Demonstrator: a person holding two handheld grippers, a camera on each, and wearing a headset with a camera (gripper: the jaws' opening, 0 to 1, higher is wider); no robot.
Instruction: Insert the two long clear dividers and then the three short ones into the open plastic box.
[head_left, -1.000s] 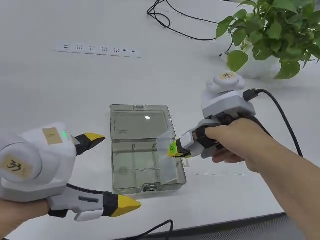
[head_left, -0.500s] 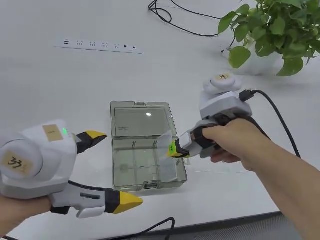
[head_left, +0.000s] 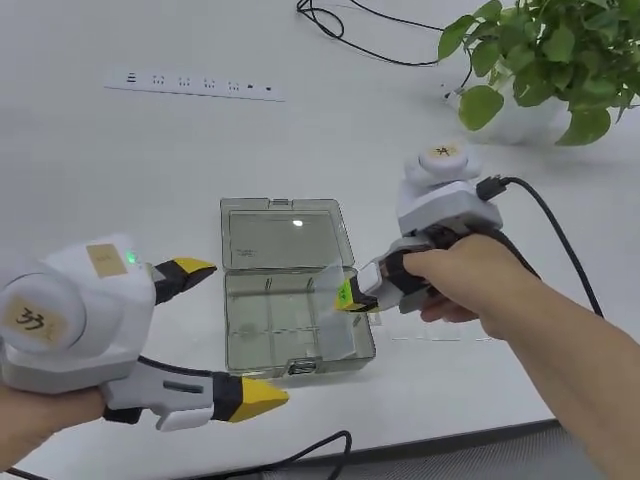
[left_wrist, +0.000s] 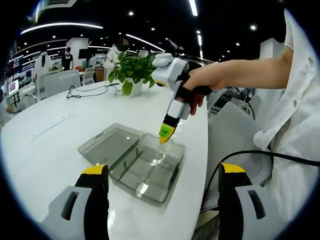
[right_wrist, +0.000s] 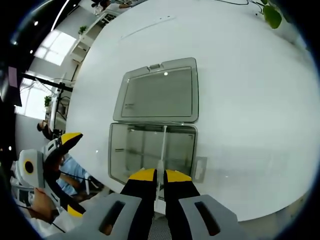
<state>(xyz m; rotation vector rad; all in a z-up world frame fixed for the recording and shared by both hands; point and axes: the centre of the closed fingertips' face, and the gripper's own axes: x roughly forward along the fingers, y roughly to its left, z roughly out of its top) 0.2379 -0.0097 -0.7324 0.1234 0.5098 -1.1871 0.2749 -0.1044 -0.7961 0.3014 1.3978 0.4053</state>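
Yellow-tipped left gripper (head_left: 240, 333), lower left, is idling with jaws apart. Right gripper (head_left: 345, 298) is clamping a clear divider (right_wrist: 162, 145), barely dropping over the last second, feeding it into the open box (head_left: 285, 240) mid-frame; not seated yet.

Head view overhead, gripper views opposed, close (box (head_left: 285, 235) shared)

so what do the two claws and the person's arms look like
Both have white bodies, black fingers, yellow tips. The left claw bears a green light and a sticker marked 33; the right claw a green tag and black cable. White shirt, short sleeves.
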